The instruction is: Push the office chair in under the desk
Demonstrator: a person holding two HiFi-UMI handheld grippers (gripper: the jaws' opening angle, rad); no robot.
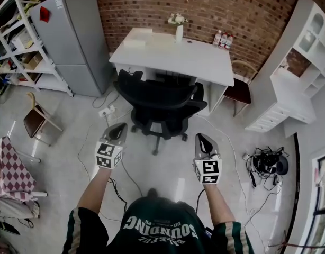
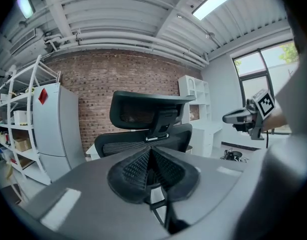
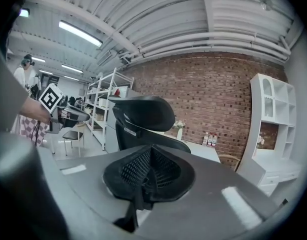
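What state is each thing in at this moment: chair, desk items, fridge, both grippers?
Office chair: upright at the desk's front edge, backrest toward the person, untouched.
Desk: small things stand along its back edge.
Vase: upright, flowers in it.
Bottles: upright at the desk's back right corner.
Fridge: doors closed.
Left gripper: shut, empty, short of the chair.
Right gripper: shut, empty, short of the chair.

**Cam setup**

Head cam looks steeply down from behind the office chair (image 1: 162,102) and desk (image 1: 205,62). Cams on the left hand-held gripper (image 1: 121,127) and right hand-held gripper (image 1: 203,139) sit low and nearer, facing the chair's back. All three share chair and brick wall (image 1: 152,4).
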